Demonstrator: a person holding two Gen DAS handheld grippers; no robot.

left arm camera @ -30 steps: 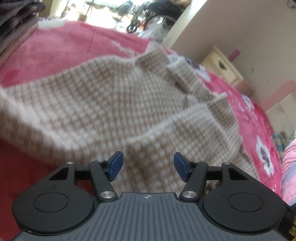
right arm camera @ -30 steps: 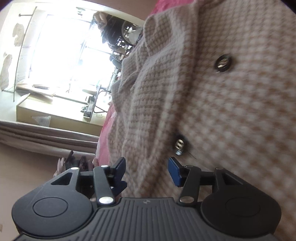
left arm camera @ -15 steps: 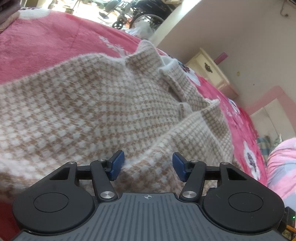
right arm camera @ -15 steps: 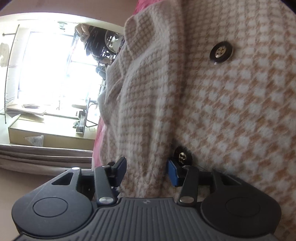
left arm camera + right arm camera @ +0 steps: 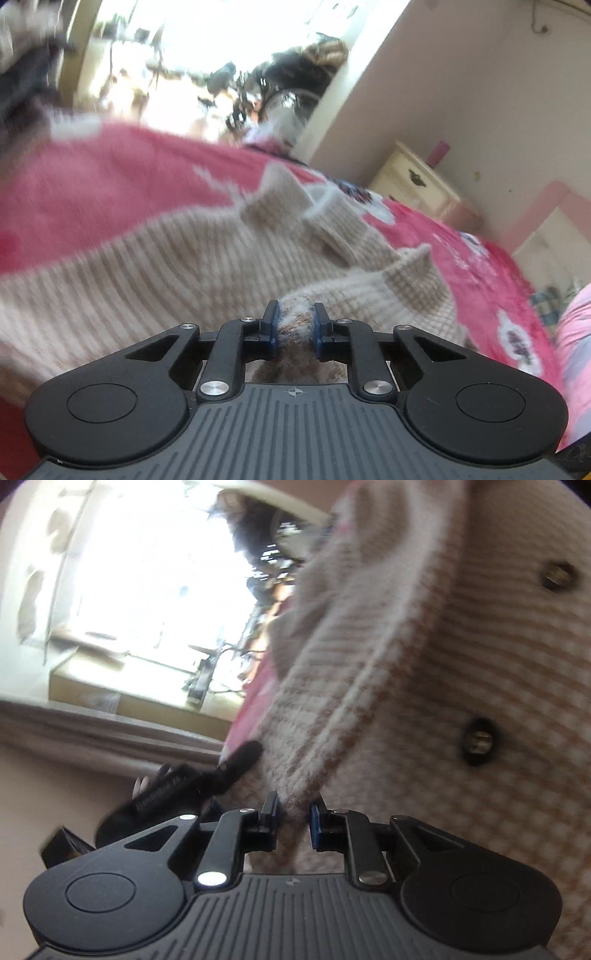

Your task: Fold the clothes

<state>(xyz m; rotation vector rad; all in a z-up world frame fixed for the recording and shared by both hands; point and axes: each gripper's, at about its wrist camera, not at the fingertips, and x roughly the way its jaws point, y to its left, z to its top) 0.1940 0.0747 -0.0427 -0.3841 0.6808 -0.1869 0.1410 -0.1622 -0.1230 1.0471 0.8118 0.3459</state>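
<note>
A beige and white checked knit cardigan (image 5: 155, 266) lies spread on a pink flowered bedspread (image 5: 110, 173). My left gripper (image 5: 294, 325) is closing, and its blue pads pinch a bunched edge of the cardigan between them. In the right wrist view the same cardigan (image 5: 461, 657) fills the right side, with two dark metal buttons (image 5: 478, 740) showing. My right gripper (image 5: 293, 821) is also closing, its jaws squeezing the cardigan's white-trimmed hem. The other hand-held gripper (image 5: 207, 779) shows as a blurred black shape at the left.
A cream nightstand (image 5: 417, 181) stands by the wall beyond the bed. A bright window (image 5: 155, 572) and a cardboard box (image 5: 122, 686) lie to the left in the right wrist view. Pink and plaid bedding (image 5: 576, 332) sits at the right edge.
Both grippers went from open beside the knit to pinched on its edge. The left view has lifted and shows more of the room; both pictures are now blurred by motion.
</note>
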